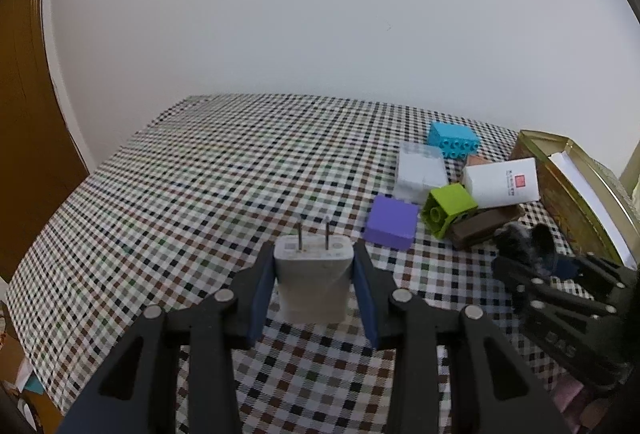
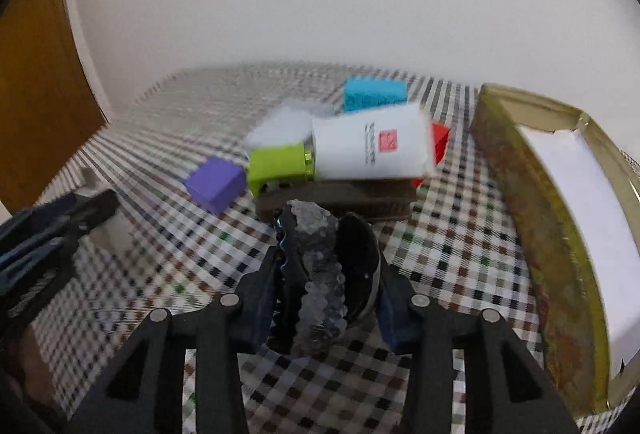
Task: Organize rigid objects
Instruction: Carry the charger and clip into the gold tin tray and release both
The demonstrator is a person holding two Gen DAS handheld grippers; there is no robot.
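Left gripper (image 1: 314, 274) clamping white charger (image 1: 313, 276), frame centre. Right gripper (image 2: 328, 274) squeezing black hair clip (image 2: 324, 274). Pickup step; next, probably carrying both toward box (image 2: 540, 218), frame right.

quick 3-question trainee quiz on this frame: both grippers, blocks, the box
1. True or false: the left gripper holds a white charger with its prongs pointing away from the camera.
2. What sits between the right gripper jaws? A) the purple block B) a dark hair claw clip C) the blue block
3. Fill in: the white carton with the red logo rests partly on a flat ____ bar.

Key: 1 true; 2 B; 3 brown.
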